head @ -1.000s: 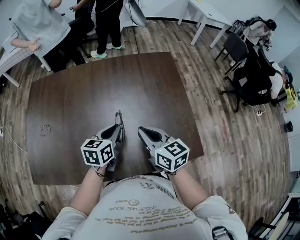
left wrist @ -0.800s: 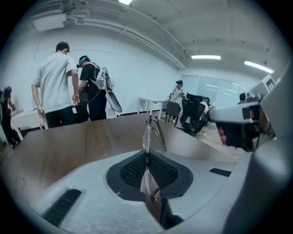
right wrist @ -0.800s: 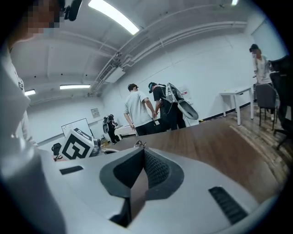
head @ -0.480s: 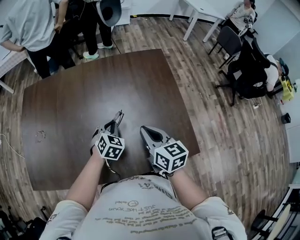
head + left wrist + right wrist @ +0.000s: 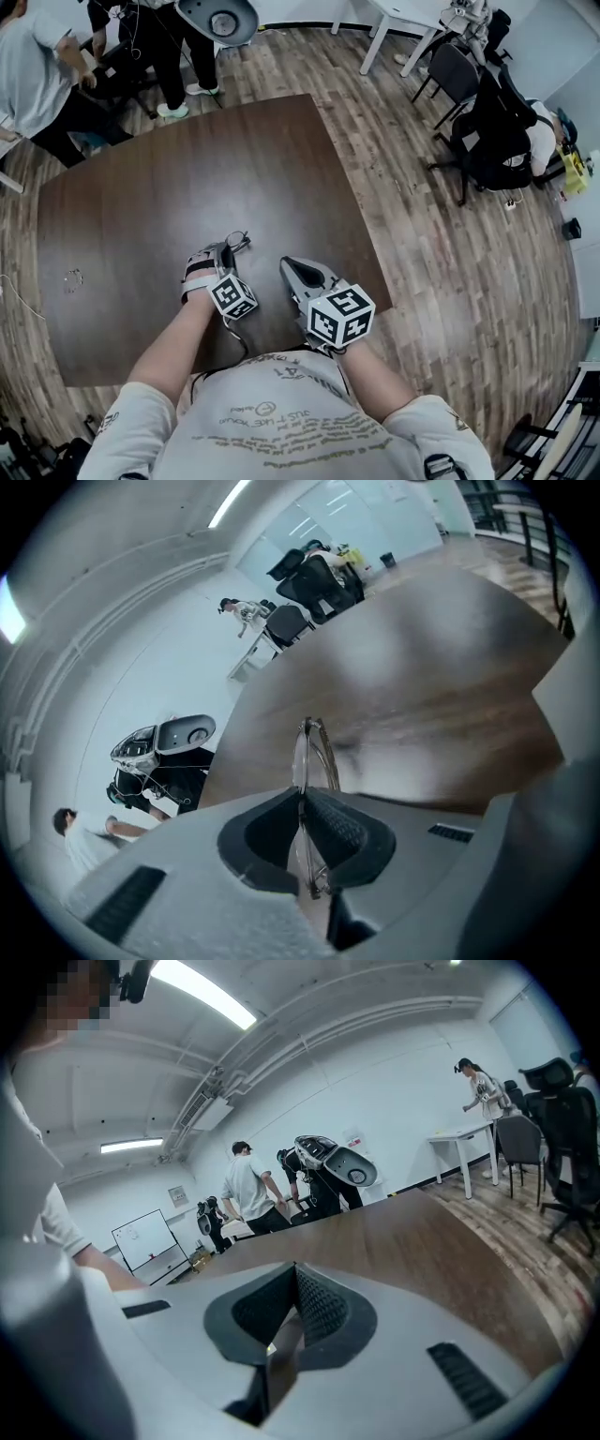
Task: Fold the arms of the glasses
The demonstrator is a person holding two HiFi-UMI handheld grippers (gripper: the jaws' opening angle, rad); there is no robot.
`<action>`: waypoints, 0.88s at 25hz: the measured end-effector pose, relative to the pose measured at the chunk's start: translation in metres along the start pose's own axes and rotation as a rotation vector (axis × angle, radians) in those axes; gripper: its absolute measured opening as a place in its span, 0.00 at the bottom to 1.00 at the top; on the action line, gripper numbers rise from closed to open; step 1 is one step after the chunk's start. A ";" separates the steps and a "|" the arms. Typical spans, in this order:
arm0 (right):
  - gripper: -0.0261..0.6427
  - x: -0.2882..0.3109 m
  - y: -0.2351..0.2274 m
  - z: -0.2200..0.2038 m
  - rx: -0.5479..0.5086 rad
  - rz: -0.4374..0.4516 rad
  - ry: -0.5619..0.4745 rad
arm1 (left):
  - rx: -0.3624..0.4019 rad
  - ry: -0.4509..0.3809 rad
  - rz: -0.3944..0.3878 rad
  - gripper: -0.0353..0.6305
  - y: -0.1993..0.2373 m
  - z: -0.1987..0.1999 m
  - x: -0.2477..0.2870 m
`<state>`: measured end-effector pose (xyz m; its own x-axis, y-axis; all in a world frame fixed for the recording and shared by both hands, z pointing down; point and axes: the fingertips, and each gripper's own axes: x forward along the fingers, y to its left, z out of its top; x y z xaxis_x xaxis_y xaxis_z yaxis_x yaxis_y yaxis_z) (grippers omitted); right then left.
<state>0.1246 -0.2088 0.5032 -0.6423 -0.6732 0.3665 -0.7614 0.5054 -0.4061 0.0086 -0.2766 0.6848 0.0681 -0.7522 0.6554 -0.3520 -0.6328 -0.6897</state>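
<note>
A thin wire-framed pair of glasses (image 5: pixel 236 241) sticks out past the tips of my left gripper (image 5: pixel 226 251), low over the dark brown table (image 5: pixel 169 169). In the left gripper view the glasses (image 5: pixel 315 750) stand edge-on, one lens rim clamped between the pads, and the left gripper (image 5: pixel 302 797) is shut on them. Whether the arms are folded I cannot tell. My right gripper (image 5: pixel 286 266) hovers just to the right of the left one, apart from the glasses. In the right gripper view the right gripper (image 5: pixel 295 1271) is shut with nothing between its pads.
A small pale object (image 5: pixel 73 277) lies near the table's left edge. People (image 5: pixel 37 84) stand beyond the far left corner beside a grey round-headed machine (image 5: pixel 217 19). Black office chairs (image 5: pixel 497 122) and white tables (image 5: pixel 403 23) stand on the wood floor to the right.
My left gripper has rolled over and sunk toward the table with the glasses still in it; its marker cube now faces another way. The right gripper has shifted only a little.
</note>
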 end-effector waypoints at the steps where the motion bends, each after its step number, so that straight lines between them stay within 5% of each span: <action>1: 0.06 -0.001 -0.003 -0.001 0.000 0.003 0.004 | 0.019 0.007 0.009 0.10 -0.003 0.000 0.003; 10: 0.06 -0.004 -0.028 -0.009 0.037 0.042 0.028 | 0.081 0.069 0.057 0.10 -0.014 -0.003 0.019; 19: 0.06 -0.001 -0.039 -0.012 0.045 0.072 0.051 | 0.012 0.062 -0.059 0.13 -0.029 0.003 0.014; 22: 0.06 0.004 -0.038 -0.012 0.040 0.084 0.060 | -0.028 0.053 -0.085 0.23 -0.026 0.004 0.009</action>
<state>0.1500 -0.2240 0.5302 -0.7086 -0.5951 0.3792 -0.7015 0.5360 -0.4697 0.0218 -0.2680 0.7074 0.0494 -0.6847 0.7271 -0.3730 -0.6880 -0.6225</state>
